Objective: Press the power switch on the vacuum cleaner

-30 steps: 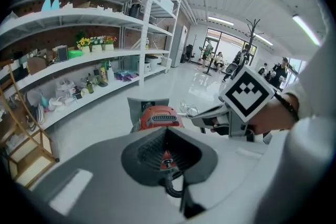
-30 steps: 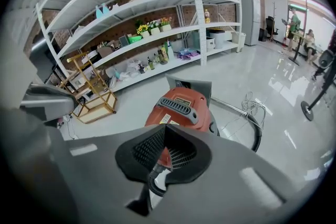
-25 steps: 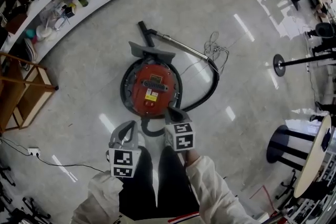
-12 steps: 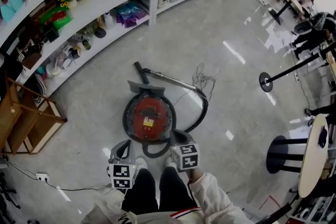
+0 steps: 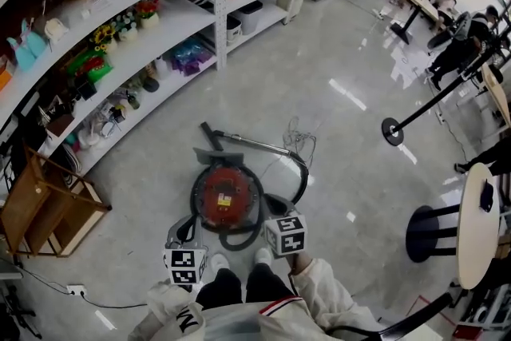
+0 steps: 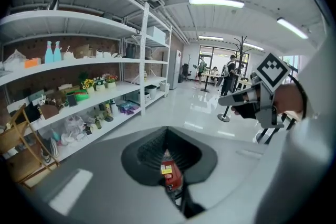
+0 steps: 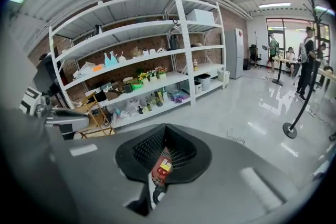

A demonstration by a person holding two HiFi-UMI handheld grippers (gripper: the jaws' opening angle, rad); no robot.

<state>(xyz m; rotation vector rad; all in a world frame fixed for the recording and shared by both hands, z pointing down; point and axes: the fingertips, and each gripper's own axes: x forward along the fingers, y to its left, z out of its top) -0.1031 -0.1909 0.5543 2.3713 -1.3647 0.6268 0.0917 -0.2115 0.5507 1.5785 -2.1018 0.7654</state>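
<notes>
Vacuum cleaner point(image 5: 226, 198) untouched — left gripper point(image 5: 186, 227), right gripper point(image 5: 270, 205) closed nearby.

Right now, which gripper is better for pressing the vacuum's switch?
Probably the right gripper. In the head view its tip overlaps the rim of the red vacuum cleaner, while the left gripper sits off its side. Neither touches it; the switch is too small to see.
</notes>
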